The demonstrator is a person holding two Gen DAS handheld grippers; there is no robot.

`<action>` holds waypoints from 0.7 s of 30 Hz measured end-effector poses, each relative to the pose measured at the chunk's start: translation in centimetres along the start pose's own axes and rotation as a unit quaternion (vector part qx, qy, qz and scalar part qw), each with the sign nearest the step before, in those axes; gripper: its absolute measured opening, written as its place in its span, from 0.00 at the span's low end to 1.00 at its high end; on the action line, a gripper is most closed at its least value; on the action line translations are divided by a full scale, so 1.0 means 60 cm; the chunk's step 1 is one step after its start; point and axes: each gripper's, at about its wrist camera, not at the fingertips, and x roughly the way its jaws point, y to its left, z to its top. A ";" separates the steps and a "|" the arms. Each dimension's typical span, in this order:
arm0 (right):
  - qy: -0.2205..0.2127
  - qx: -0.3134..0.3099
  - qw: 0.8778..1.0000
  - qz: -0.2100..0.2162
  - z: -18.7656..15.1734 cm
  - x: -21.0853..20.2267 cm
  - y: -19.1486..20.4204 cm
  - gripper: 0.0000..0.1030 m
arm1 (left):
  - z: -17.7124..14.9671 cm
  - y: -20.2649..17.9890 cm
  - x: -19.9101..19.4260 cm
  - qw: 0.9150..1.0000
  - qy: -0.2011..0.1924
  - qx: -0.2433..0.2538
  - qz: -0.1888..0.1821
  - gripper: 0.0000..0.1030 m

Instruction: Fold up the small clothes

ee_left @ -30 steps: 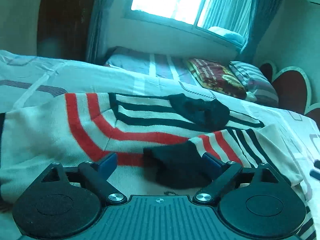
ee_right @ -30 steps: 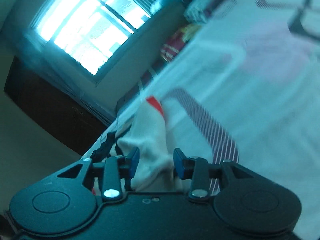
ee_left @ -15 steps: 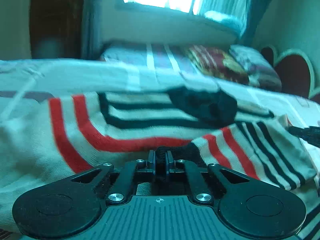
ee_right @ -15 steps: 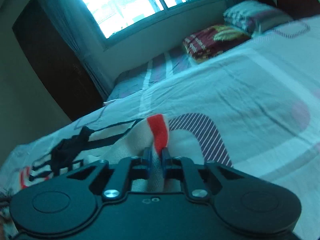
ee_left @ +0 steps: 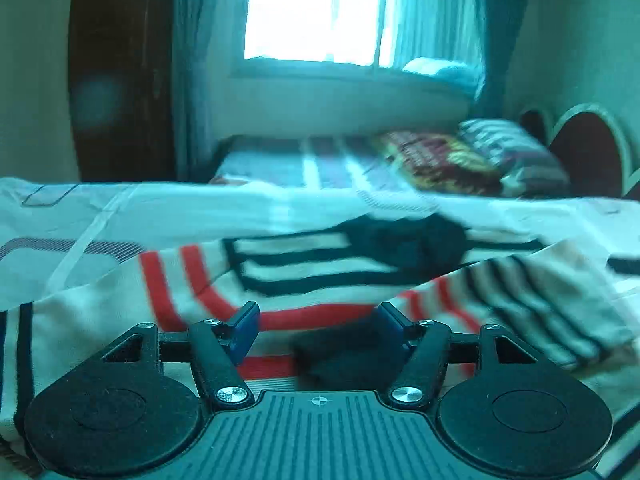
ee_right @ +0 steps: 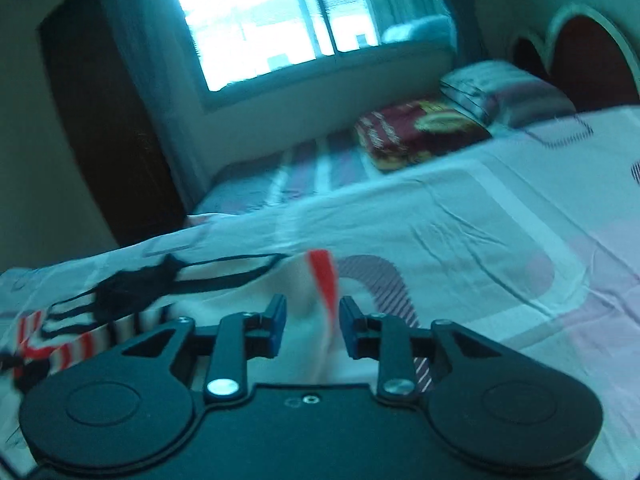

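A cream knitted sweater (ee_left: 120, 320) with red and black stripes lies spread on the bed, a sleeve (ee_left: 540, 300) folded across its front. My left gripper (ee_left: 318, 326) hovers low over its near edge. Its jaws are opening, and the sleeve's dark cuff (ee_left: 340, 356) lies between the blue pads (ee_left: 246, 326) without touching them. In the right wrist view the sweater (ee_right: 224, 300) reaches in from the left. My right gripper (ee_right: 312, 328) is opening too, and an upright fold with a red stripe (ee_right: 324, 284) stands loose between its pads.
The pale patterned bed sheet (ee_right: 480, 240) stretches right and ahead. Beyond lies a second bed with a red blanket (ee_right: 420, 132) and a striped pillow (ee_right: 500, 88). A bright window (ee_left: 316, 8), a dark wardrobe (ee_left: 120, 60) and a curved headboard (ee_right: 588, 56) stand behind.
Both grippers shut on the sweater half a second ago and have since opened off it. The right view rolled from steeply tilted to nearly level. The left gripper drew back a little.
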 end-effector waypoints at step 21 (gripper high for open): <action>0.038 0.008 0.999 -0.033 -0.080 -0.117 0.050 0.38 | -0.135 0.252 -0.164 0.973 0.007 -0.209 0.094 0.65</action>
